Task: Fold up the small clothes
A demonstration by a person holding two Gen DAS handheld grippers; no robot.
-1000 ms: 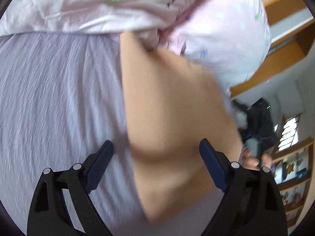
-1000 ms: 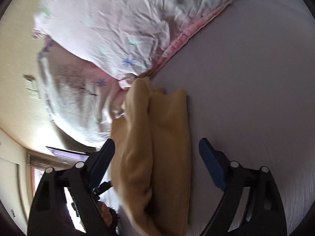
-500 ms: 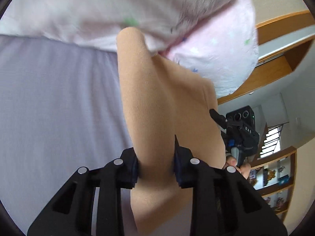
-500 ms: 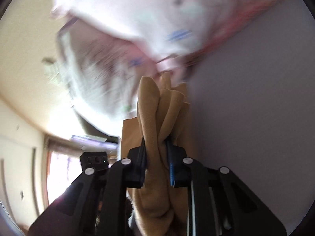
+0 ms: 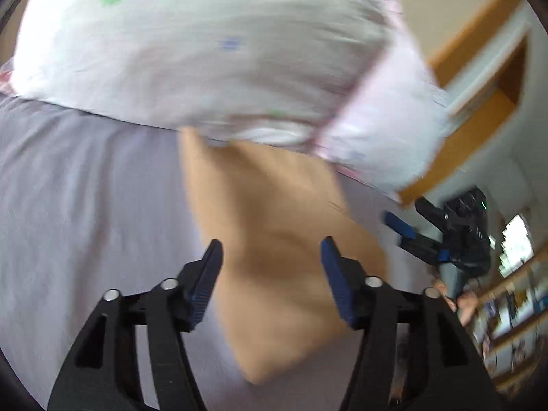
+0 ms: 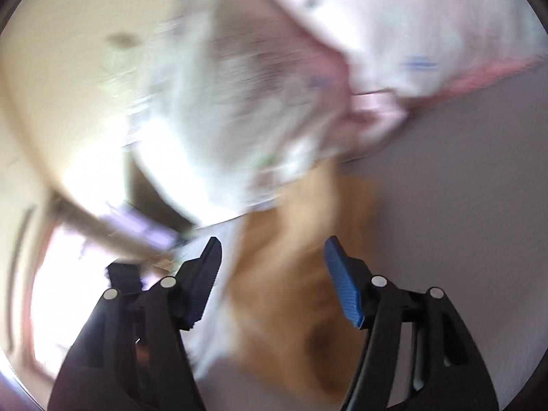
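Lavender bed sheet (image 5: pixel 85 188) fills the near ground in both wrist views, with a pale, pink-edged quilt (image 5: pixel 205 51) bunched along its far side and wooden shelving (image 5: pixel 479 120) off to the right of the left view. On the sheet lies the tan cloth (image 5: pixel 274 239), folded into a long shape, its far end tucked right up against the quilt's edge. Left tongs (image 5: pixel 270 263) are spread wide, one blue pad on either side of the cloth, gripping nothing. Right tongs (image 6: pixel 272 267) are spread too, and the cloth (image 6: pixel 291 291) sits between their pads, though the blur in that view makes it hard to say whether a pad touches the fabric. From the left view the right tongs (image 5: pixel 400 229) show beyond the cloth's right edge, jaws parted, with a hand (image 5: pixel 459 301) below them. Quilt (image 6: pixel 376 34) looms large and smeared across the top of the right view.
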